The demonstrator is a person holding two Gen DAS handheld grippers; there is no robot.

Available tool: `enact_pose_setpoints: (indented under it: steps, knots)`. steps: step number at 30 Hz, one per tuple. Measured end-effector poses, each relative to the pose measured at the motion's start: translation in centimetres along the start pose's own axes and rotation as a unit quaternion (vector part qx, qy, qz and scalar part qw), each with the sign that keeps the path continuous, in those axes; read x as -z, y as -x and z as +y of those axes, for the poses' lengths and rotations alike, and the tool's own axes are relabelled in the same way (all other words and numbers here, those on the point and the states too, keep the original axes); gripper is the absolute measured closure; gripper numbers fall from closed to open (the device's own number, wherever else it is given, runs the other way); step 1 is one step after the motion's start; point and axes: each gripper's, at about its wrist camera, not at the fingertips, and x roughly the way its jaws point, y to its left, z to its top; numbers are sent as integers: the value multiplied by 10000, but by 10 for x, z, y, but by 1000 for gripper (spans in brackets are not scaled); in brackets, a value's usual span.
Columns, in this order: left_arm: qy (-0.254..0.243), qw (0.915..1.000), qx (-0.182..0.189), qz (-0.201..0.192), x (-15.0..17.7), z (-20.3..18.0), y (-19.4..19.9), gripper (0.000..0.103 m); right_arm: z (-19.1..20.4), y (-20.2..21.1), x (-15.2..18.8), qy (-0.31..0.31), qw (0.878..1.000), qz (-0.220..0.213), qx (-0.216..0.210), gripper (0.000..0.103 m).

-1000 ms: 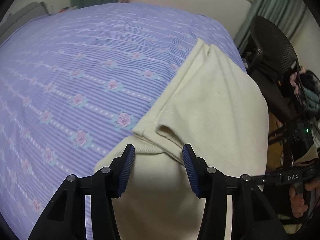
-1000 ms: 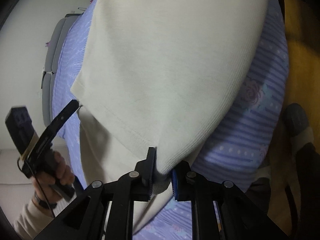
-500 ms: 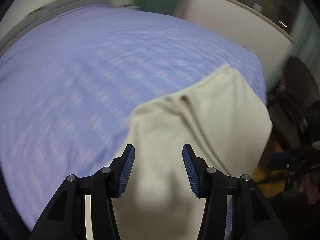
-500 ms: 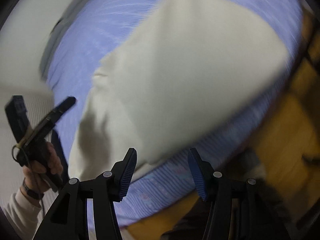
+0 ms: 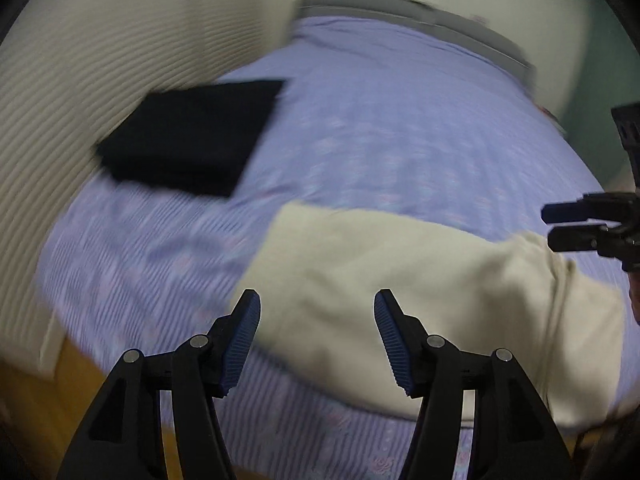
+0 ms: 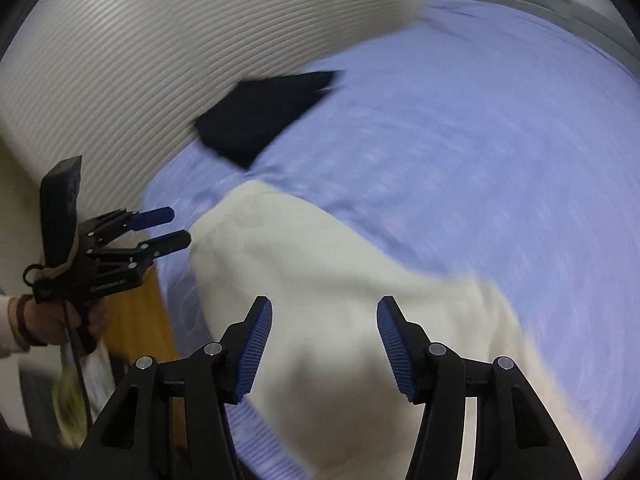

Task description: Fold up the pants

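Observation:
The cream pants (image 5: 400,272) lie folded on the lilac striped bed (image 5: 400,120), blurred by motion, and reach to the bed's near edge. My left gripper (image 5: 317,300) hovers above their left end; its jaws are opening and hold nothing. My right gripper (image 6: 324,306) stands open over the pants (image 6: 340,280), also with nothing between its pads. Each gripper shows in the other's view: the left gripper (image 6: 178,226) held in a hand (image 6: 60,316) at the left, the right gripper (image 5: 551,227) at the right edge.
A folded black garment (image 5: 188,136) lies on the bed's far left corner, also seen in the right wrist view (image 6: 264,116). A ribbed white wall (image 6: 160,60) runs along the bed's left side. Wooden floor (image 6: 132,312) shows below the bed's near edge.
The right gripper let go of the pants' corner and opened. Both grippers pulled back and rolled, so the views swung round and the black garment came into sight. The left jaws stand wider.

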Motion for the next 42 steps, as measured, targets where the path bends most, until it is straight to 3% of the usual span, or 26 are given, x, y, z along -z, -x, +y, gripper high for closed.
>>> enact_pose_setpoints:
  steps: [3,5,14,18,25,28,33,35,38,42]
  knots:
    - [863,9960,-202,142,14,24,-8,45,13,-43,-47,671,9942,568,-618,44]
    - [1185,9922,-299,228,22,32,-17,45,20,-74,-71,1035,9849,1009,-955,43]
    - [2327,9714,50,472,33,49,-60,45,32,-178,-134,2009,9389,2386,-1457,43]
    - [2707,9611,195,516,36,62,-78,41,35,-222,-143,2260,9075,3074,-1755,43]
    - [3109,9418,1120,623,46,68,-102,34,47,-282,-140,2282,8497,4152,-2314,42]
    - [3302,9329,1306,598,49,73,-108,32,48,-297,-135,2201,8364,4400,-2414,38]
    - [3433,9266,1437,534,42,75,-110,29,59,-320,-138,1996,8122,4713,-2799,35]
    - [3423,9275,1431,454,40,73,-109,33,70,-327,-141,1956,7988,4802,-3051,35]
    - [3352,9322,1300,422,41,70,-109,45,82,-337,-132,2282,7757,5055,-3011,36]
    - [3356,9332,1226,379,40,70,-102,61,84,-346,-130,2250,7738,5143,-2935,49]
